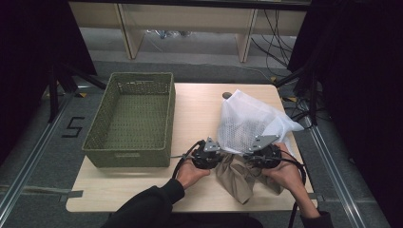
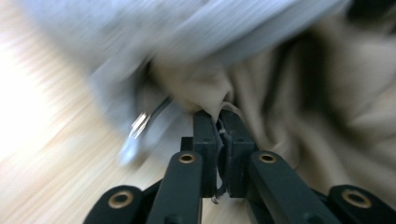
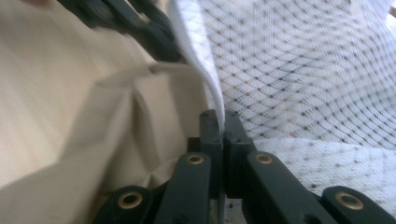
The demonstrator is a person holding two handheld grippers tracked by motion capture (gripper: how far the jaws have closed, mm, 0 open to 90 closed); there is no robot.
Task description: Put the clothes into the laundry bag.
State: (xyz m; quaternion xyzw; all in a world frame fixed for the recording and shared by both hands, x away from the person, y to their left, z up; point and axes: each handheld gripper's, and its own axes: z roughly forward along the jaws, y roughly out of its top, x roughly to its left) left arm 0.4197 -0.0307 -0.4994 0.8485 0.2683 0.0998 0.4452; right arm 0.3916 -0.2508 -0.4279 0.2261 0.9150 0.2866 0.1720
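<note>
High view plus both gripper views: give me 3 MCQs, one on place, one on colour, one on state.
1. Where does the basket stand relative to the mesh bag?
A. To its left
B. To its right
C. On top of it

2. What colour is the basket?
A. Red
B. Olive green
C. White

3. What is the left hand-held gripper doing?
A. Open above the table
B. Shut on the beige cloth
C. Resting in the basket

Answers: 1 A, the high view shows the basket left of the bag; 2 B, its weave is olive green; 3 B, its jaws pinch a beige fold.

Crumpled beige garment [image 1: 237, 178] half inside white mesh bag [image 1: 247, 121] (table's near-right).
</note>
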